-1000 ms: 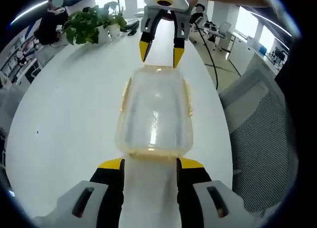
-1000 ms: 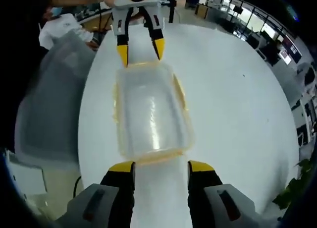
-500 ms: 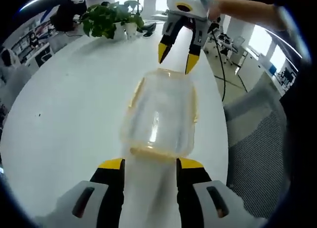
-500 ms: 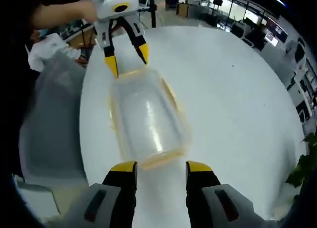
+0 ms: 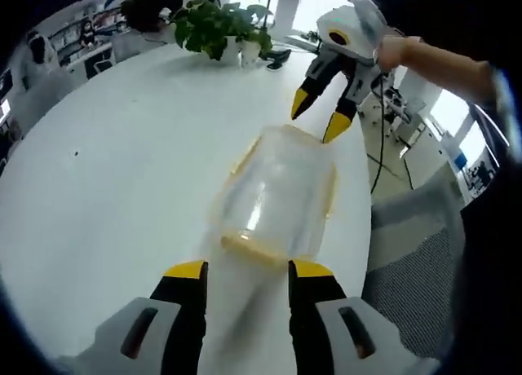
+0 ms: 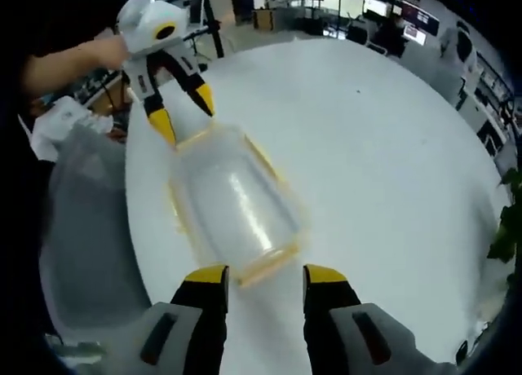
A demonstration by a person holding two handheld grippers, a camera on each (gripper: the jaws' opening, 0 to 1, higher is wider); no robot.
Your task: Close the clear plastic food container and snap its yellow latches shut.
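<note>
A clear plastic food container (image 5: pixel 277 194) with yellow latches lies on the white round table (image 5: pixel 122 163), its lid on. In the left gripper view my left gripper (image 5: pixel 243 271) is open, its yellow tips just short of the container's near end. My right gripper (image 5: pixel 322 120) is open at the far end. In the right gripper view the container (image 6: pixel 232 204) slants up to the left. My right gripper (image 6: pixel 264 275) is open at its near end, and my left gripper (image 6: pixel 181 111) is open at the far end. Yellow latches (image 6: pixel 263 158) run along the long sides.
A potted plant (image 5: pixel 220 28) stands at the table's far edge in the left gripper view. A grey mesh chair (image 5: pixel 416 261) is beside the table on the right. In the right gripper view a grey chair (image 6: pixel 81 228) sits left of the table. A person's arm (image 5: pixel 444 61) holds the right gripper.
Both views have swung, so the container now lies more slanted in each. The grippers stay open at its two ends; the container looks unmoved on the table.
</note>
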